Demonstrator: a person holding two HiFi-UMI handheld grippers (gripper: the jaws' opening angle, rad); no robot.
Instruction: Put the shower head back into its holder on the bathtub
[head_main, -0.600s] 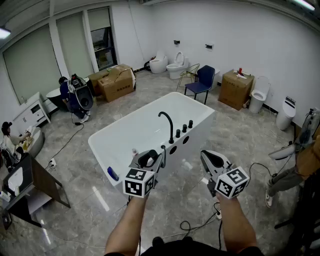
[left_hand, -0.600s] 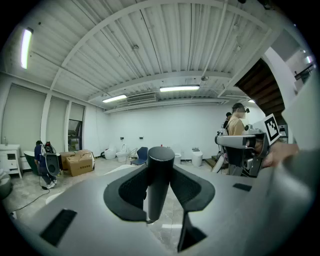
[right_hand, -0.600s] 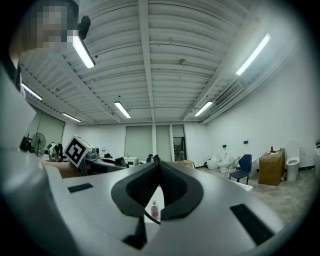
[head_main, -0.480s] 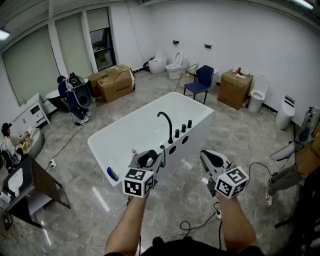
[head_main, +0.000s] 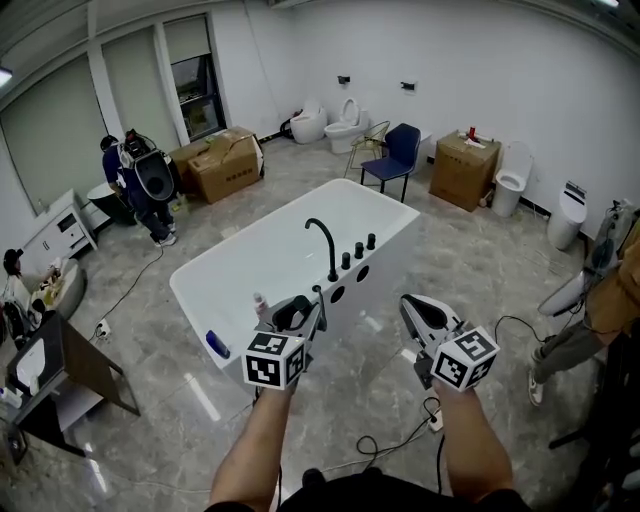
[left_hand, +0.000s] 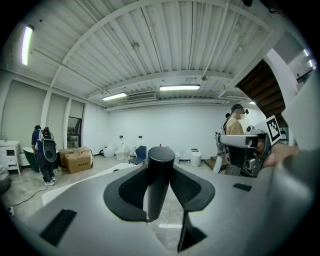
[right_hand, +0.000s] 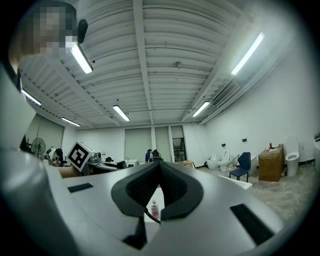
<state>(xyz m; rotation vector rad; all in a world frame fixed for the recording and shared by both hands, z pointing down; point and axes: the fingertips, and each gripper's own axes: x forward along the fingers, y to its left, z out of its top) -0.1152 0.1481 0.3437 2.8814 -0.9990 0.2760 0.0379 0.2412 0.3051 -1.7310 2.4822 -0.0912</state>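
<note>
Carrying the shower head (left_hand: 160, 172) pinched in the left hand-held gripper (head_main: 299, 315); right hand-held gripper (head_main: 424, 316) is staying pressed together, empty. Bathtub (head_main: 392, 262) is drifting slightly left in view; reseating still pending.

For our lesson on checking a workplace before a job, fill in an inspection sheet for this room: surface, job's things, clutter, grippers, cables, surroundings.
Surface: grey tiled floor, shiny.
Job's things: white bathtub with black tap and knobs; black shower head held, not yet in a holder.
Clutter: small bottle and blue item at the bathtub's near end.
Grippers: left gripper shut on the shower head; right gripper shut, empty.
Cables: black cable looped on the floor.
Surroundings: cardboard boxes, toilets, blue chair, a person standing.
</note>
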